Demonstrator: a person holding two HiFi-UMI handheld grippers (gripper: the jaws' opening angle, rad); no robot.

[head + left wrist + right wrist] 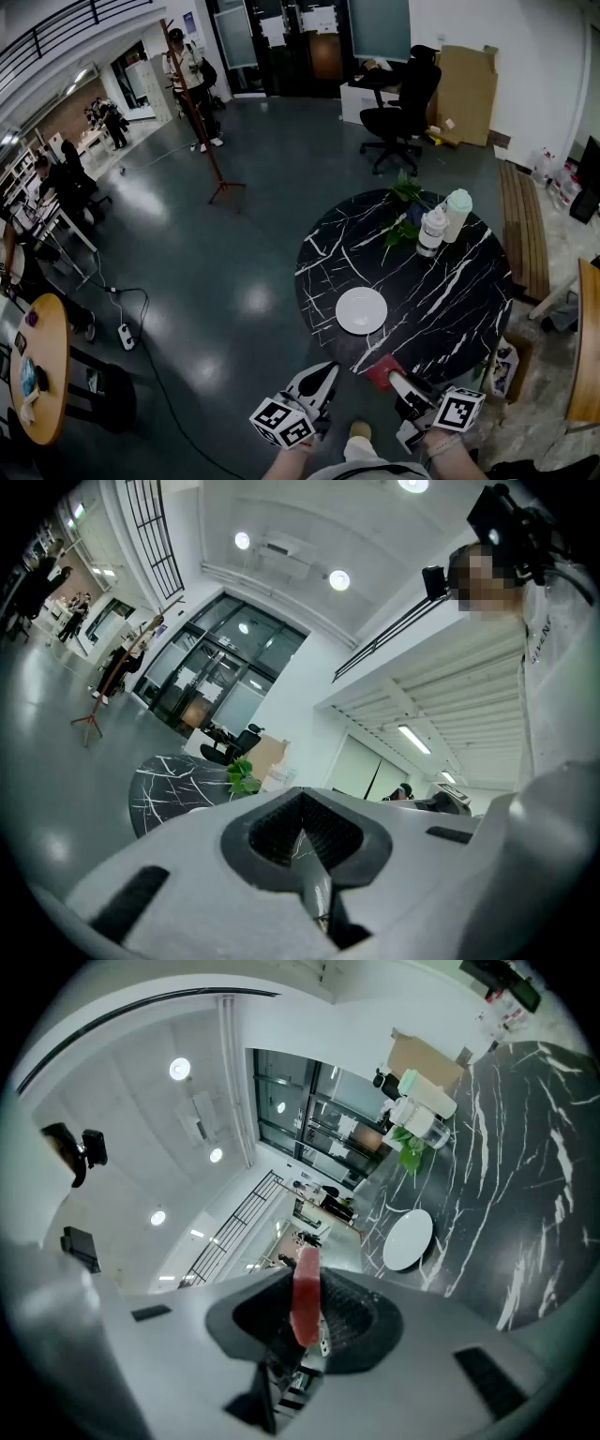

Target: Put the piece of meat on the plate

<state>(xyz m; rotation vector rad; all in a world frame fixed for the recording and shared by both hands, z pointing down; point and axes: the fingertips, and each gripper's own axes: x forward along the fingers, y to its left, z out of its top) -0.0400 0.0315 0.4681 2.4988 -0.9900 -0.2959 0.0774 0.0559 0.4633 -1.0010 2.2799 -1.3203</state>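
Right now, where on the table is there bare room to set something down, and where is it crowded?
The plate is empty. Bare table lies right of it, up to the rim, and between it and the bottles. The far edge is crowded: bottles and plant. At the near rim the right hand-held gripper holds the meat.

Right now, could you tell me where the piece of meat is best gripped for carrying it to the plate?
Across its two flat faces, coming in from one end, as the right gripper does. The piece of meat is a thin slab, edge-on between the jaws, so they press its broad sides and the free end sticks out ahead for the plate.
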